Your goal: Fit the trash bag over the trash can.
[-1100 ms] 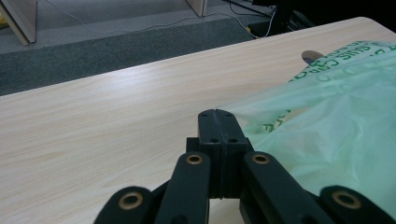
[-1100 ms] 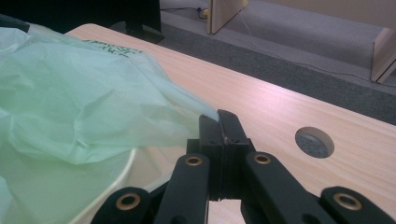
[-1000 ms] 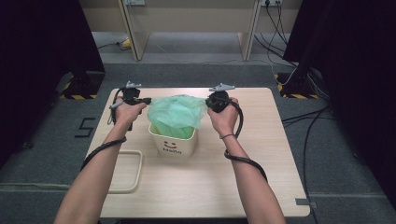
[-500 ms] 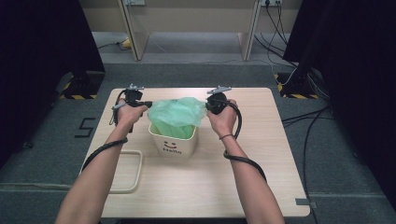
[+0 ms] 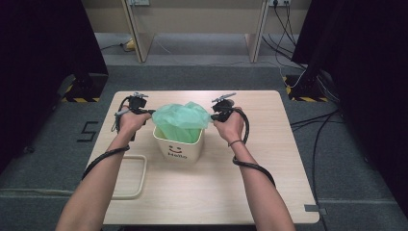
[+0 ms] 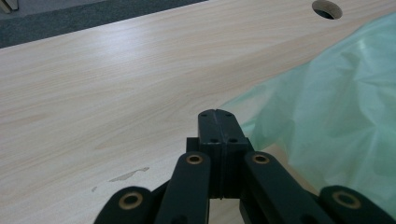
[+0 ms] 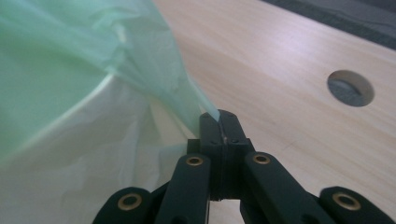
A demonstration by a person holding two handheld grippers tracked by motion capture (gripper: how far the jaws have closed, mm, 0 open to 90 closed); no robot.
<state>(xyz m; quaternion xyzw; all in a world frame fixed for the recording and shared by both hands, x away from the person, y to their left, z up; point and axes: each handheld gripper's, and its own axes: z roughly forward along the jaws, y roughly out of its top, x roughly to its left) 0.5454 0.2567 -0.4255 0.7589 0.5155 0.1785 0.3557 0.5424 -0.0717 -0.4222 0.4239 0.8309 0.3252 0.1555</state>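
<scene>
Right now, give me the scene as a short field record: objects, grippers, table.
bin: cream bin with a smiley and "Hello", upright near the table's middle
bag: green bag sits in the bin, bunched above its rim
left gripper: jaws closed at the bag's edge; a grip on it is not clear
right gripper: jaws closed on a pulled corner of the bag
table: light wood table, with cable holes
other: cream loop lying at the table's left front

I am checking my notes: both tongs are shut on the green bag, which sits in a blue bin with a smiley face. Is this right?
Not quite: the bin is cream-white, not blue, as the high view shows. The rest holds: the left tongs and right tongs are each shut on an edge of the green bag, and the bin has a smiley face.
</scene>
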